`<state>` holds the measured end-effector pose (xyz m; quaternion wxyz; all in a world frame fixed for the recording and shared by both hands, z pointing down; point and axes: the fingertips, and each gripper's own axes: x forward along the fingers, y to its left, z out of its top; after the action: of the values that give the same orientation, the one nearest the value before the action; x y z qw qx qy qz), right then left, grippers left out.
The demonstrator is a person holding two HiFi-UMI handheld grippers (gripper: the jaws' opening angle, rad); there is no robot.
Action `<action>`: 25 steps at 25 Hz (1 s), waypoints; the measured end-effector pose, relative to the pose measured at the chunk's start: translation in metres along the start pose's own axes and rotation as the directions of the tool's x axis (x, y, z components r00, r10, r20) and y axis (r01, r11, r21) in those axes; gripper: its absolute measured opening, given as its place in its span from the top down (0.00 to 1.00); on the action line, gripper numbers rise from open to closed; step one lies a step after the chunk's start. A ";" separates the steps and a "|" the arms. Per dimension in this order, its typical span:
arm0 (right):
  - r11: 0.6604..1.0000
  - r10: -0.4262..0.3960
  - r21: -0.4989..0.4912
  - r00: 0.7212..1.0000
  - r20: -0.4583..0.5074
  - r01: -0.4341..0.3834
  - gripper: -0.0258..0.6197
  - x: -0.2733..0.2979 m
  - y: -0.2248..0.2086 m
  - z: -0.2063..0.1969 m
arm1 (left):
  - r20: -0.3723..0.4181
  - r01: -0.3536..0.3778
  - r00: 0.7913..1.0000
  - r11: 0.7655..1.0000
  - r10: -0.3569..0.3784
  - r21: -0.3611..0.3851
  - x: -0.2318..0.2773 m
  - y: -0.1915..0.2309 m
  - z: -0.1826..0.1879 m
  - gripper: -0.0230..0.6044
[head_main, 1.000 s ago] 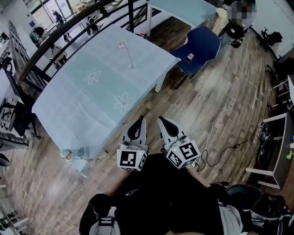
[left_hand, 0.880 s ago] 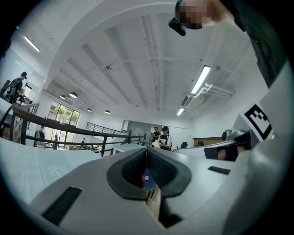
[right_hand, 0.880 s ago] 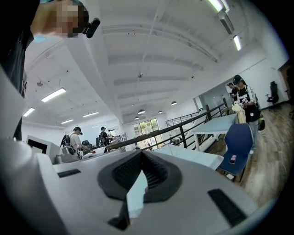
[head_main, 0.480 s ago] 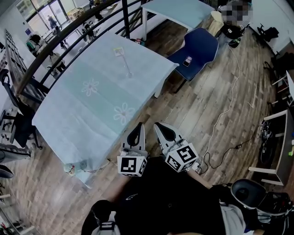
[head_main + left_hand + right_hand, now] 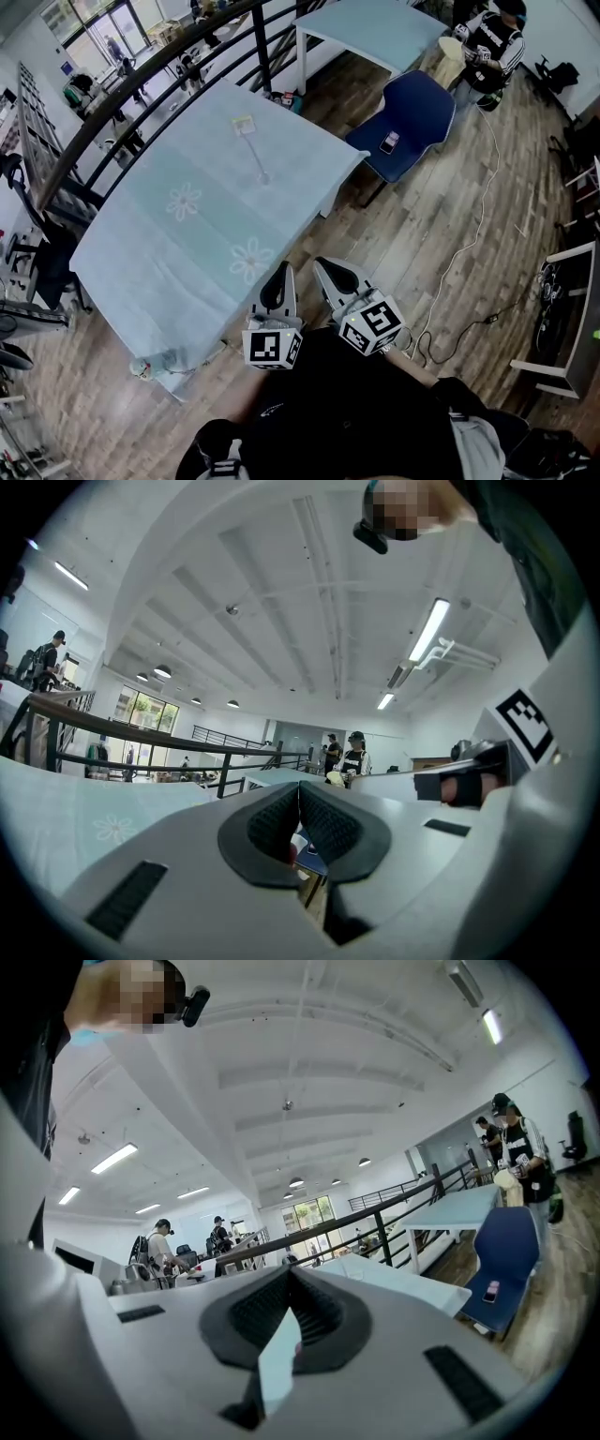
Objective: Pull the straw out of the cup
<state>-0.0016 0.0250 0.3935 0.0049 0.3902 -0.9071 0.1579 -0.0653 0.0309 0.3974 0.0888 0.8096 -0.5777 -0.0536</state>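
Two shut, empty tools. Head view: left gripper (image 5: 278, 274) and right gripper (image 5: 328, 269) hover at the table (image 5: 141, 225) edge, well apart from the cup (image 5: 264, 176) and straw (image 5: 255, 152). Left gripper view: jaws together. Right gripper view: likewise. Arriving closed could topple the cup.

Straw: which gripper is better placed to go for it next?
Left, marginally. The left gripper is at the table edge, more in line with the straw; the right gripper is over floor. Both are shut, empty and far off.
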 end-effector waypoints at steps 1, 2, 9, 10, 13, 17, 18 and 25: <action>1.000 0.006 0.000 1.000 -0.004 -0.006 0.95 0.004 -0.008 0.003 | 0.000 -0.011 1.000 1.000 0.011 -0.001 0.009 0.001 0.000 0.94; 1.000 0.014 -0.002 1.000 -0.008 -0.014 0.95 0.008 -0.016 0.006 | 0.002 -0.021 1.000 1.000 0.021 -0.001 0.018 0.002 0.001 0.94; 0.994 0.099 -0.039 0.994 -0.042 -0.101 0.95 0.036 -0.077 0.036 | 0.043 -0.120 0.992 0.993 0.120 -0.012 0.083 -0.002 0.011 0.94; 0.992 0.117 -0.040 0.992 -0.046 -0.118 0.95 0.040 -0.084 0.039 | 0.047 -0.140 0.989 0.990 0.141 -0.014 0.090 -0.002 0.012 0.94; 0.983 0.174 -0.044 0.983 -0.063 -0.177 0.95 0.050 -0.103 0.045 | 0.057 -0.200 0.978 0.980 0.201 -0.024 0.108 -0.006 0.010 0.94; 0.971 0.229 -0.052 0.971 -0.074 -0.233 0.95 0.056 -0.129 0.055 | 0.059 -0.263 0.963 0.964 0.264 -0.031 0.131 -0.016 0.007 0.94; 0.967 0.245 -0.051 0.966 -0.078 -0.249 0.95 0.057 -0.134 0.057 | 0.062 -0.281 0.957 0.959 0.283 -0.035 0.134 -0.018 0.006 0.94; 0.953 0.297 -0.027 0.951 -0.088 -0.300 0.95 0.067 -0.171 0.065 | 0.034 -0.348 0.937 0.937 0.348 -0.012 0.162 -0.030 -0.004 0.94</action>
<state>0.0802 -0.1519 0.3895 0.0266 0.2415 -0.9576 0.1546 0.0163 -0.1128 0.3982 0.0889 0.6933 -0.7131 -0.0531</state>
